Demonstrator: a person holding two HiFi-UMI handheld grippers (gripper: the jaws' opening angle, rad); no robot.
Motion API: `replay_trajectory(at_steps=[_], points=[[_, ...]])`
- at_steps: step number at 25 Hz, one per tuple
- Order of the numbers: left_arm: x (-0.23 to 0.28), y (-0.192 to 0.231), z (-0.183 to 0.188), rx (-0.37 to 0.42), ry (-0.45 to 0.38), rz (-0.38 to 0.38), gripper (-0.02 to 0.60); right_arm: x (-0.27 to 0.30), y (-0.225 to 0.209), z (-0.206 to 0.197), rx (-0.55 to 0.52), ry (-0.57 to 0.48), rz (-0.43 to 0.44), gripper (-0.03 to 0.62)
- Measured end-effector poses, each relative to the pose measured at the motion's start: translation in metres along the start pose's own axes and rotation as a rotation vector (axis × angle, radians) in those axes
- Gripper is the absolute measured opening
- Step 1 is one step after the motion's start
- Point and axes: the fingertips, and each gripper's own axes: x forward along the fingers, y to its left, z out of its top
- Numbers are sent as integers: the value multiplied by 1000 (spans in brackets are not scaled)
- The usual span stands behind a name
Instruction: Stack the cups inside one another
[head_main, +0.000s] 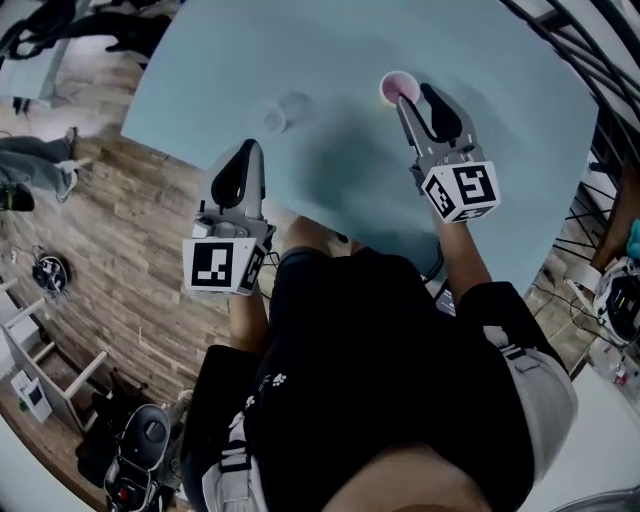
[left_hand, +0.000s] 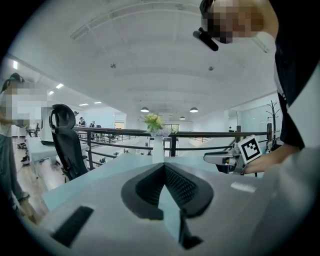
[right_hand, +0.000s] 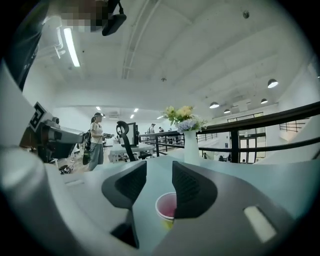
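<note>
The left gripper (left_hand: 164, 167) is pinched shut on nothing and the right gripper (right_hand: 159, 170) hangs half-parted, empty, just above the pink plastic cup (right_hand: 166, 205) (upright, well in from the pale blue tabletop's (head_main: 350, 170) near edge), so a sideways drift could topple it.

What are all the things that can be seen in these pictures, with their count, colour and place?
Table: one, light blue, before the person.
Pink cup: one, pink, on the table by the right gripper's tips.
Clear cups: seemingly two, transparent, on the table ahead of the left gripper.
Vase of flowers: one, white, ahead of both grippers.
Office chair: one, black, beyond the table.
Railing: one, black, behind the vase.
Floor: wooden, brown, left of the table.
Left gripper: one, grey and black, jaws together, empty.
Right gripper: one, grey and black, jaws apart, empty.
</note>
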Motion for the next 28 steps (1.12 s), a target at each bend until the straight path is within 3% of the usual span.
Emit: replay_trajectory(at_steps=[3,8,13,18,28], points=[[6,4,2,3,-5,-25,-8,-12,5,10,-2,-36,-37,142],[13,24,8,8,-25,-98,-8,-18,24,20,-3,-78,-110,6],[14,47,14,15,-23,-168,-8,-14,51,25,-12,-87,-181,6],[18,64,17,30,-26,-243,-8,3,85,18,-10,-58,-176,8],[15,101,14,65,-8,-319,-8,53,152,-18,32,22,-110,120]])
